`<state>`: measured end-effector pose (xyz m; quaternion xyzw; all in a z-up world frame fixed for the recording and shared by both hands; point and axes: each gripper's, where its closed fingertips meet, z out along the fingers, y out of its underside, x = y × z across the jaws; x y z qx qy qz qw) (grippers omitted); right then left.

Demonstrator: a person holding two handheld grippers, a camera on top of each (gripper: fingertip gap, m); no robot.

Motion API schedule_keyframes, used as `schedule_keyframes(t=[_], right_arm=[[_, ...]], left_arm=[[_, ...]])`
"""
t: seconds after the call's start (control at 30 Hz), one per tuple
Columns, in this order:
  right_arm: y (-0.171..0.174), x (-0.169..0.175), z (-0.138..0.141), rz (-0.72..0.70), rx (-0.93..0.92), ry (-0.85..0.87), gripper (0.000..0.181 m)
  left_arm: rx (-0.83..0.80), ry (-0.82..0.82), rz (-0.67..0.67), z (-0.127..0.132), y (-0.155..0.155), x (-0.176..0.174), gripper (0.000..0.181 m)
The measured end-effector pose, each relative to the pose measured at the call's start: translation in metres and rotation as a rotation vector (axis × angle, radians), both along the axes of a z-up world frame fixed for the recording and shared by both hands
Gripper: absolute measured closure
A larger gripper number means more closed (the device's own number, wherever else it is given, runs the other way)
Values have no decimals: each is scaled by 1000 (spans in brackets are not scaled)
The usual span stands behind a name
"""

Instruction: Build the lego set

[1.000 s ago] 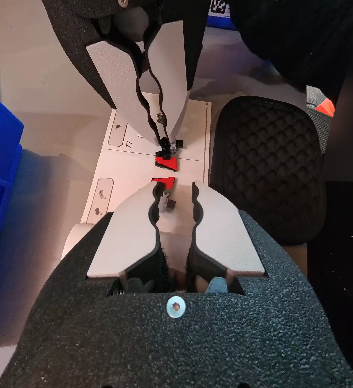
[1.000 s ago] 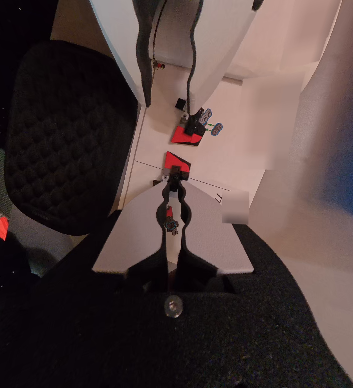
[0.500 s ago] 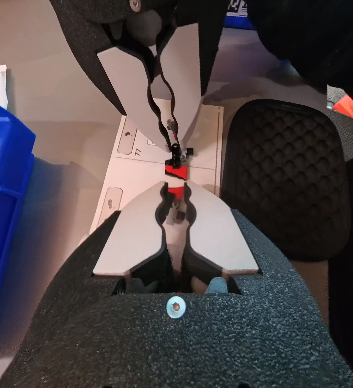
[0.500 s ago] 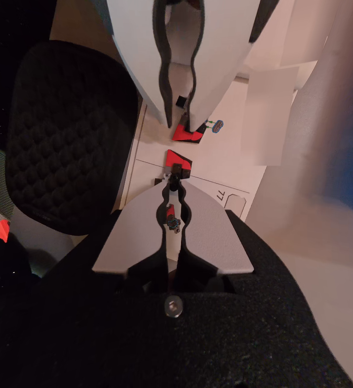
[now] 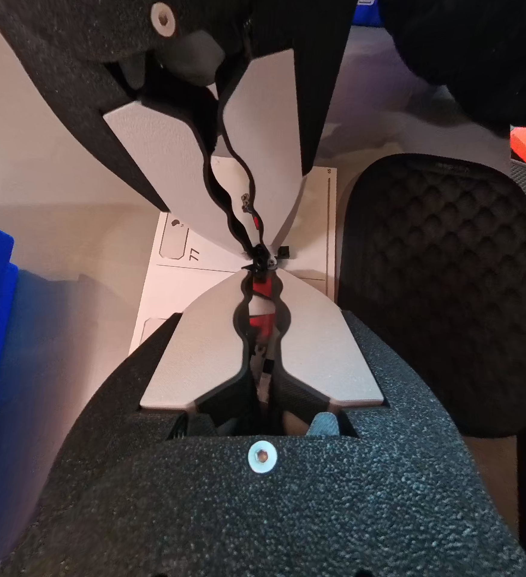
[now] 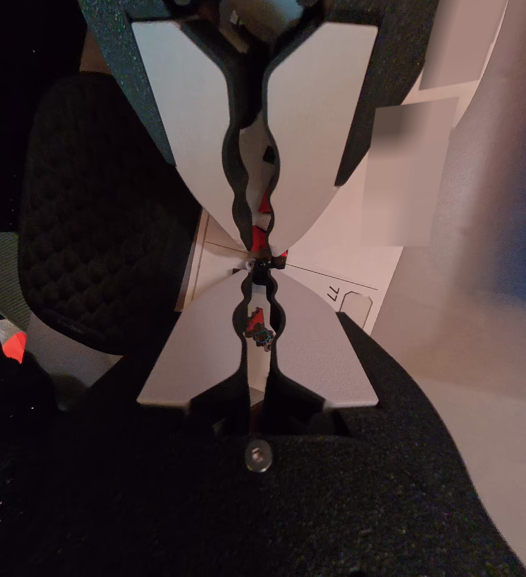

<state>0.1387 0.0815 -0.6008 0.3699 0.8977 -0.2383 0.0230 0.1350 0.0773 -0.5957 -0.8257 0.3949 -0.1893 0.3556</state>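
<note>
Left hand-held gripper [image 5: 260, 276] and right hand-held gripper [image 6: 259, 274] meet tip to tip, both clenched on the black-and-red lego assembly [image 5: 262, 265] above the instruction sheet [image 5: 193, 281].

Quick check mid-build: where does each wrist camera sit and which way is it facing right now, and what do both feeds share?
Left wrist view: sits on the left gripper, looking forward along its grey fingers over the white instruction sheet; the right gripper faces it, tips nearly meeting.
Right wrist view: sits on the right gripper, facing the opposite way; the left gripper comes in from the top.
Shared: the small red-and-black lego assembly between the tips, the sheet and the black quilted pad.
</note>
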Motion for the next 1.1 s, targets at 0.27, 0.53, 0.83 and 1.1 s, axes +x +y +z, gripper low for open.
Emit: schedule_keyframes(t=[0.27,0.53,0.83,1.1], right_arm=[[1,-1,0,-17,-8,-7,171],[2,-1,0,-27,-15,-7,170],[2,-2,-1,-33,-17,-32,168],[2,-2,-1,-36,-23,-44,168]], left_arm=[[-2,6,-4,-3,0,0,171],[-3,8,-3,-3,1,-1,171],[-2,10,-7,-4,0,-1,171],[-4,9,-8,-5,0,-1,171]])
